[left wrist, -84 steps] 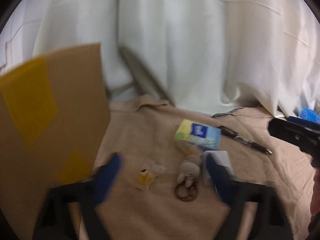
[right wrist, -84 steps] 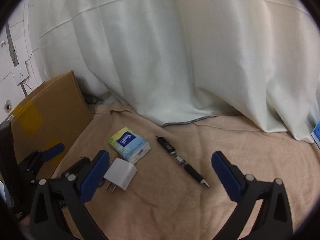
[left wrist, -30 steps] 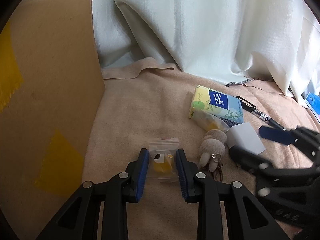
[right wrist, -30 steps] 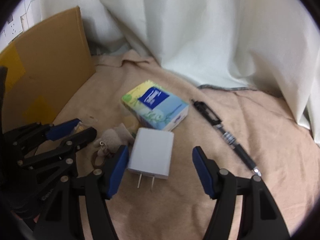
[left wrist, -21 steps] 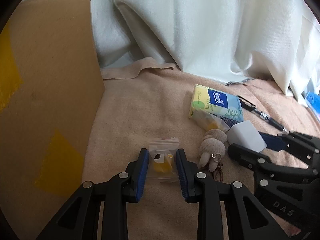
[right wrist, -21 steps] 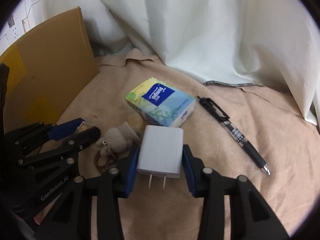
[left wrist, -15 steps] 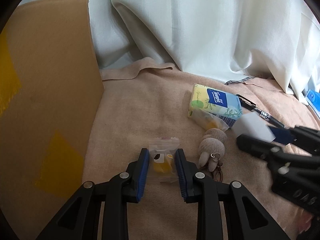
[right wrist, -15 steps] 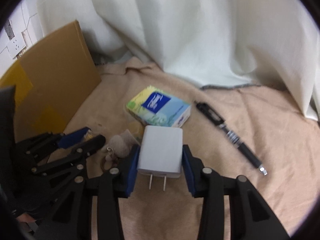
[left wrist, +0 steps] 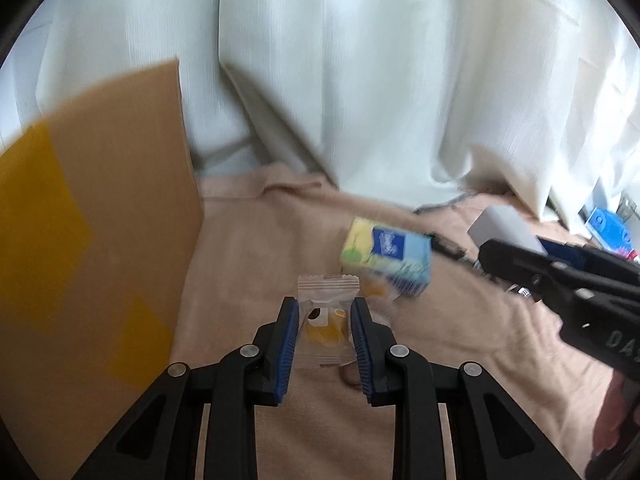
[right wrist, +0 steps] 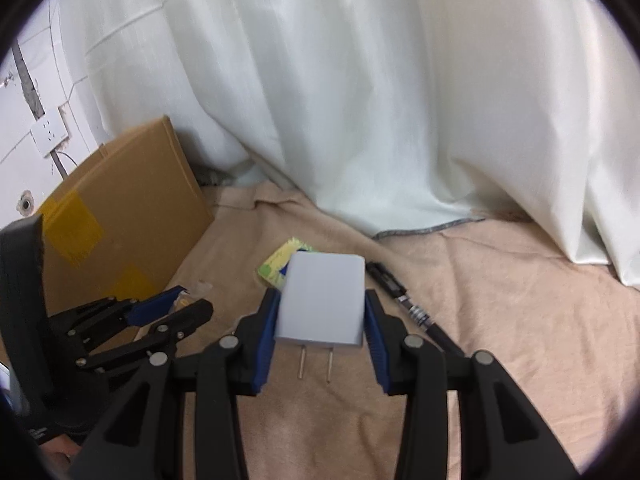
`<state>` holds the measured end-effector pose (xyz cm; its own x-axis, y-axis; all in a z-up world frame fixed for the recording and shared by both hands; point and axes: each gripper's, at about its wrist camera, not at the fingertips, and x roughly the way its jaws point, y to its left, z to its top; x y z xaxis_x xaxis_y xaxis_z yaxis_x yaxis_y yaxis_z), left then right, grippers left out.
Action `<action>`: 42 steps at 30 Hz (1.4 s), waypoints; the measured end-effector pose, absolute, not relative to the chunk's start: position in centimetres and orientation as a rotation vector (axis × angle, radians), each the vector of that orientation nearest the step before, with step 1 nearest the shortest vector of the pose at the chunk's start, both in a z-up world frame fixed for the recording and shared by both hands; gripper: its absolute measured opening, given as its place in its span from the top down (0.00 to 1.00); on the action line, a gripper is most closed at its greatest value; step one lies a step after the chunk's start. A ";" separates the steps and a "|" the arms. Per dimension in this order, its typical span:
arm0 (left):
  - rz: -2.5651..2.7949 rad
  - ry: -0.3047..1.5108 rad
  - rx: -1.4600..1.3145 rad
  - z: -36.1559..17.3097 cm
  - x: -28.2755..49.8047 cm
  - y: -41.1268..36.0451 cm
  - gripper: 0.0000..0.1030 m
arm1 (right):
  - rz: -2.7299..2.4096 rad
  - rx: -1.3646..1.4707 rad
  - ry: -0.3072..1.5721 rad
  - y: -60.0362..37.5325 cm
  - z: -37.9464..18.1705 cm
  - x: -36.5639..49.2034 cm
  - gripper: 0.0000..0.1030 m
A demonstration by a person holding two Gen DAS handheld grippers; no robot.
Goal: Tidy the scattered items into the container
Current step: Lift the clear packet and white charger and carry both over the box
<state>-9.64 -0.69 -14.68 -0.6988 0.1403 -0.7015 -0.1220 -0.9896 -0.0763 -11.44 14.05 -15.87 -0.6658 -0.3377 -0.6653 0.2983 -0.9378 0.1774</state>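
Note:
My left gripper (left wrist: pixel 324 314) is shut on a clear candy packet (left wrist: pixel 326 312) with a yellow sweet inside, held above the beige blanket. My right gripper (right wrist: pixel 322 316) is shut on a white plug adapter (right wrist: pixel 322 300), lifted, prongs pointing toward the camera. In the left wrist view that adapter (left wrist: pixel 502 226) and the right gripper (left wrist: pixel 532 254) hang at the right. A tissue pack (left wrist: pixel 386 254) lies on the blanket, with a black pen (right wrist: pixel 408 306) beside it. The cardboard box (left wrist: pixel 80 248) stands at the left. The plush keychain is mostly hidden behind the left fingers.
White curtain (right wrist: pixel 360 100) hangs behind the blanket (right wrist: pixel 520 320). A wall socket (right wrist: pixel 48 136) sits at the far left. A blue object (left wrist: pixel 608 230) lies at the blanket's right edge. A person's hand (left wrist: pixel 612 420) shows at the lower right.
Both grippers have risen off the blanket with their loads: the left with the candy packet, the right with the plug adapter. The views tilted up and the blanket items sit lower and farther away.

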 end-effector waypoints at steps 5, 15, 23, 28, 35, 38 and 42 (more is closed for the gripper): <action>2.820 -0.045 -1.061 -11.6 -8.9 -0.1 0.73 | -2.608 0.994 -0.093 15.3 -14.4 -11.0 0.56; 2.870 -0.065 -0.990 -7.5 -7.7 -0.3 0.73 | -2.625 0.936 -0.069 16.2 -12.1 -10.0 0.56; 2.976 -0.081 -0.900 -1.7 -5.6 -3.6 0.73 | -2.625 0.807 -0.042 13.7 -7.0 -9.6 0.56; 3.073 -0.106 -0.839 1.4 -4.2 -8.1 0.73 | -2.573 0.718 0.004 9.2 -4.0 -10.0 0.56; 3.213 -0.159 -0.847 2.5 -2.8 -15.8 0.73 | -2.447 0.641 0.041 0.5 -2.2 -9.9 0.56; 3.245 -0.171 -0.905 2.0 -2.9 -18.9 0.73 | -2.401 0.649 0.054 -3.2 -2.7 -10.1 0.56; 3.272 -0.181 -0.996 0.3 -3.3 -22.2 0.73 | -2.339 0.670 0.082 -7.0 -3.7 -9.8 0.56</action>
<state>-3.34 -22.17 0.35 -0.7945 -0.2366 -0.5592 0.2969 -0.9547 -0.0178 -9.78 -7.04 -3.75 -0.6266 -0.6080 -0.4876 0.6408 -0.7580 0.1217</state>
